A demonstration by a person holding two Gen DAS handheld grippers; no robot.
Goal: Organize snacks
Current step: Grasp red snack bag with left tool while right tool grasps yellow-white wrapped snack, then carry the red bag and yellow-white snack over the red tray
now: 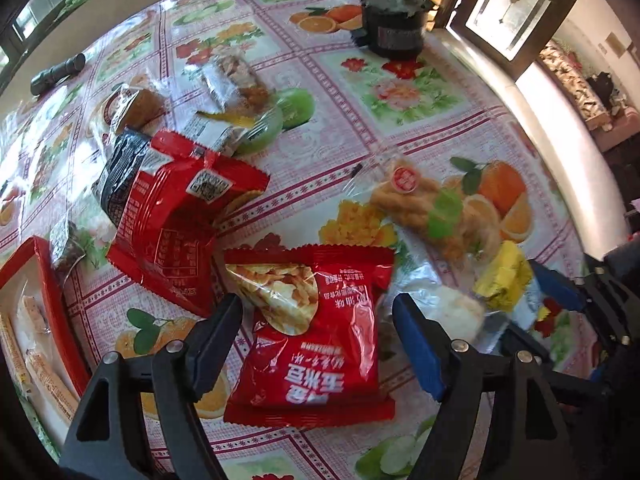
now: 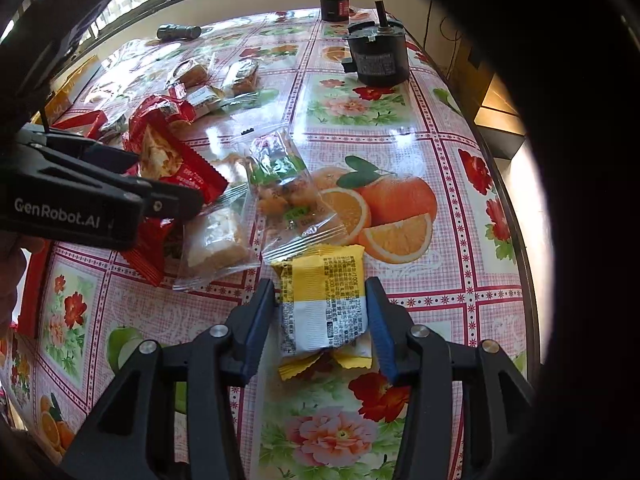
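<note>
A red corn-chip packet (image 1: 312,332) lies flat on the flowered tablecloth (image 1: 360,128). My left gripper (image 1: 316,312) points down over it, open, one finger on each side and a gap at both pads. In the right wrist view it shows from the side, over the red packet (image 2: 176,164). My right gripper (image 2: 320,292) is shut on a yellow-and-white packet (image 2: 320,304), both blue pads against its sides. From the left wrist view that yellow packet (image 1: 502,280) sits tilted by a blue pad (image 1: 556,286). A red tray (image 1: 52,292) with wrapped bars is at the left.
Loose snacks lie around: a second red packet (image 1: 172,220), a clear bag of fried twists (image 1: 432,208), a clear rice-cake bag (image 2: 216,240), several small packets (image 1: 224,92) further back. A black motor (image 1: 394,24), a flashlight (image 1: 58,72) and a dark jar (image 2: 334,6) stand far back. The table edge (image 2: 516,216) runs along the right.
</note>
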